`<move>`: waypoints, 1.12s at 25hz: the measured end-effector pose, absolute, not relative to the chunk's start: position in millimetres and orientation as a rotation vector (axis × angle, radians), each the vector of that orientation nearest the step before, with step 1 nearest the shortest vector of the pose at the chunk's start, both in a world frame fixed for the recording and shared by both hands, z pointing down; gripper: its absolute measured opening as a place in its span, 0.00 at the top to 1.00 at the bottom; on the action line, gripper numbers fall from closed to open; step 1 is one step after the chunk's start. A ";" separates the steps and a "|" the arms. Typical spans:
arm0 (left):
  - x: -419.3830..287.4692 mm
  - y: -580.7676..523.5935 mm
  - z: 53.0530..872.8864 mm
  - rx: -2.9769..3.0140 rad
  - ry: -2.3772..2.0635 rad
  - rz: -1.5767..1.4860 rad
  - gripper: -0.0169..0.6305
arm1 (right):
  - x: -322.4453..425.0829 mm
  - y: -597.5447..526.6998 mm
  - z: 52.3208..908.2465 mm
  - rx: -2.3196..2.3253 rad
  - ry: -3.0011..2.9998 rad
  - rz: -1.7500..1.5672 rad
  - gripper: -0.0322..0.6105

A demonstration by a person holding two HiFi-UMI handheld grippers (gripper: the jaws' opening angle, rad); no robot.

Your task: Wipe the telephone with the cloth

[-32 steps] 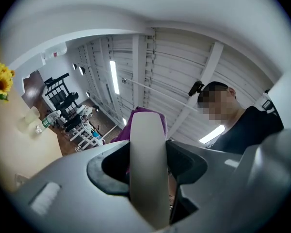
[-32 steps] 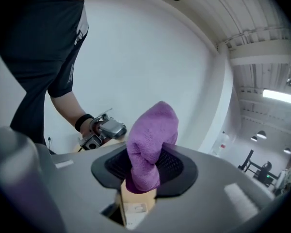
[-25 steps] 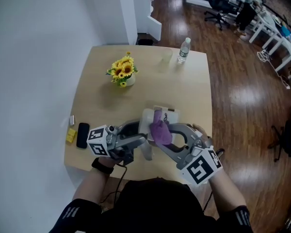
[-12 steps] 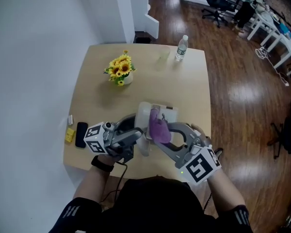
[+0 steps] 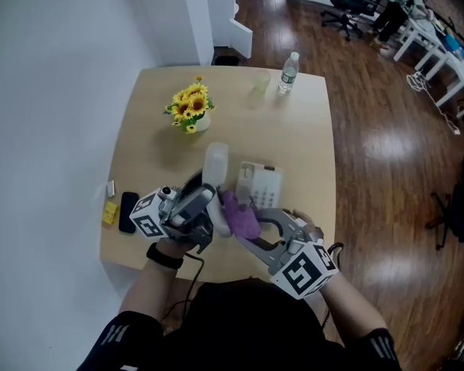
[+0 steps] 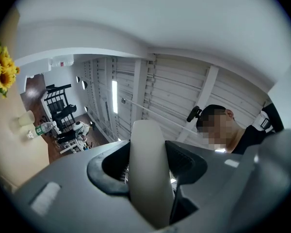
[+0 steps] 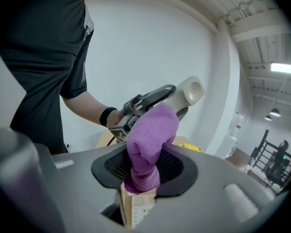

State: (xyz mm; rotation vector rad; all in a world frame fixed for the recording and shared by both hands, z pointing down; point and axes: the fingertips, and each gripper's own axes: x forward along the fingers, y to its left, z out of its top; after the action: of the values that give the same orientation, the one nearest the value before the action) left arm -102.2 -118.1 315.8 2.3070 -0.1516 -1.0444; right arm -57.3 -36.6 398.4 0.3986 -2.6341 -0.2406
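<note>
Purple cloth [image 7: 149, 141] (bunched) pinched by right gripper [image 7: 144, 168] | cream handset [image 6: 148, 178] tilted up, clamped in left gripper [image 6: 146, 161]

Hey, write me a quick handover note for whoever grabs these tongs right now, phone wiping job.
Left tongs: shut on the white handset, held up off the base.
Right tongs: shut on the purple cloth, close beside the handset; contact unclear.
Telephone base: on the table.
Done: handset lifted, cloth gripped beside it.
Left: wipe handset and base, hang up.
</note>
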 end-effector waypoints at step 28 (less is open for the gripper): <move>-106.5 -119.2 317.5 2.271 -0.149 -1.086 0.64 | -57.6 -11.4 433.0 0.227 -2.563 -0.193 0.74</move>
State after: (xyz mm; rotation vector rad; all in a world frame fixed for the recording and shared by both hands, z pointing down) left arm -106.5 -119.2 317.5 2.2710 -0.1491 -1.0864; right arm -57.6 -11.4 433.0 0.2265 -2.5630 -0.1933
